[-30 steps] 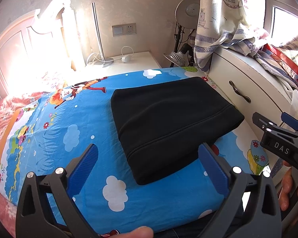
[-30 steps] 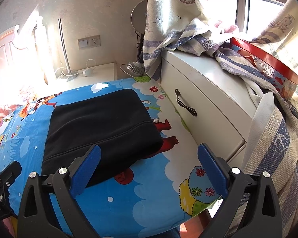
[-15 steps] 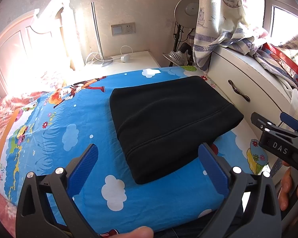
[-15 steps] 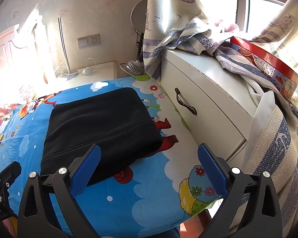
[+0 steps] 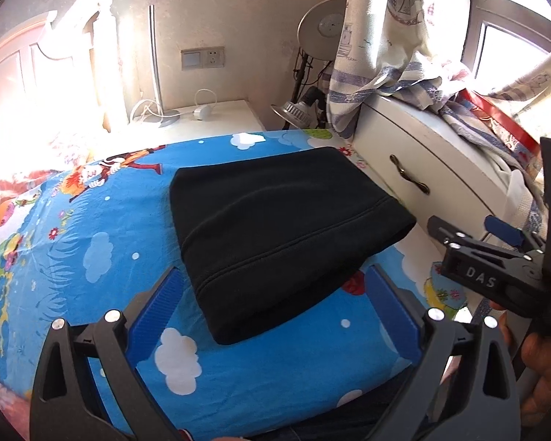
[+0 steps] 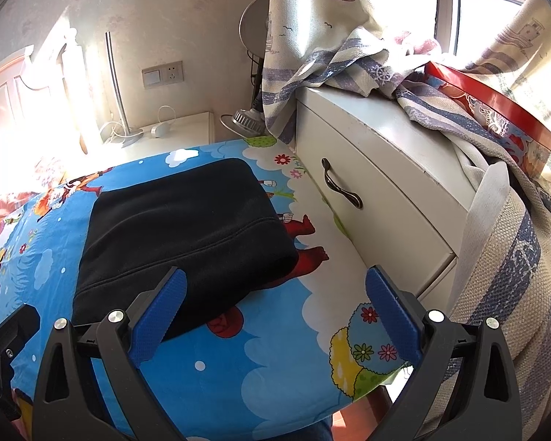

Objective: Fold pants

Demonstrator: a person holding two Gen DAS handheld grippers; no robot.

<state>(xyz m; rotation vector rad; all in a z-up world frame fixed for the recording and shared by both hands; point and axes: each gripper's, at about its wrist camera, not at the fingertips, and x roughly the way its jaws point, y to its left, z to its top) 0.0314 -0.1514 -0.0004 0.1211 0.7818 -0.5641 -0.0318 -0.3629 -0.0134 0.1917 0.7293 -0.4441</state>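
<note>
Black pants (image 5: 283, 228) lie folded into a thick rectangle on the blue cartoon bedsheet (image 5: 92, 250); the right wrist view shows them as well (image 6: 180, 231). My left gripper (image 5: 275, 308) hovers over the pants' near edge, its jaws wide but closing, with nothing pressed between the blue pads. My right gripper (image 6: 275, 305) is open above the sheet at the pants' near right corner, holding nothing. The left wrist view catches that right gripper (image 5: 496, 253) from the side, a hand (image 5: 540, 367) under it.
A white drawer cabinet (image 6: 371, 191) with a dark handle stands tight against the bed's right side, draped with a striped curtain (image 6: 330, 36) and a red box (image 6: 496, 110). A white nightstand (image 5: 202, 121) with cables, a lamp and a headboard (image 5: 18, 92) lie beyond.
The left wrist view has tilted upward a little, so the pants sit lower in frame and more of the right gripper shows. The right gripper has not moved.
</note>
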